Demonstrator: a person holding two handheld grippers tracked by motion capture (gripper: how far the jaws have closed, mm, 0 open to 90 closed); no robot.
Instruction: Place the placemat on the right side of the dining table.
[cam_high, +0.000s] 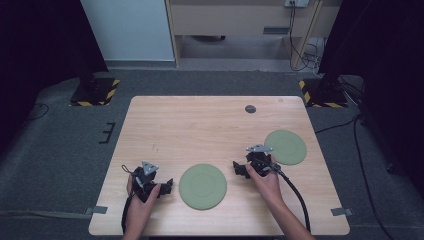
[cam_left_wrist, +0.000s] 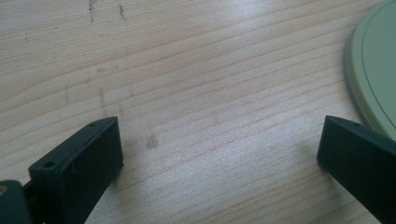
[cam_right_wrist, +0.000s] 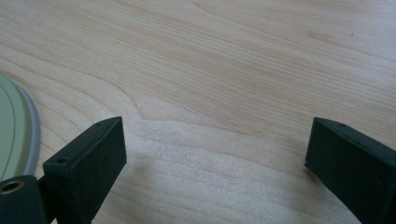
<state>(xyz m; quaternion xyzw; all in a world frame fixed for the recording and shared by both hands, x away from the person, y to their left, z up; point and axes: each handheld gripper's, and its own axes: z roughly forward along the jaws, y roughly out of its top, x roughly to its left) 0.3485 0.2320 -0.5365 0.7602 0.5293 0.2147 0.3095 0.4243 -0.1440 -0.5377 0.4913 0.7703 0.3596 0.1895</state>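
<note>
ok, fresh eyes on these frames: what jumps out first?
Two flat green plates on the pale wooden table: the near plate sits between the two hands, the far plate lies toward the right edge, just beyond the right gripper. Next, the black grippers themselves: the left gripper is low at the near-left, and both stand with jaws wide apart over bare wood, holding nothing.

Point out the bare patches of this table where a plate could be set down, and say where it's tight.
The far half of the table is bare wood, apart from a small dark disc near the far edge. The near strip is crowded: left hand-held gripper, near green plate, right hand-held gripper and far green plate sit close together. The near right corner is crossed by a cable.
</note>
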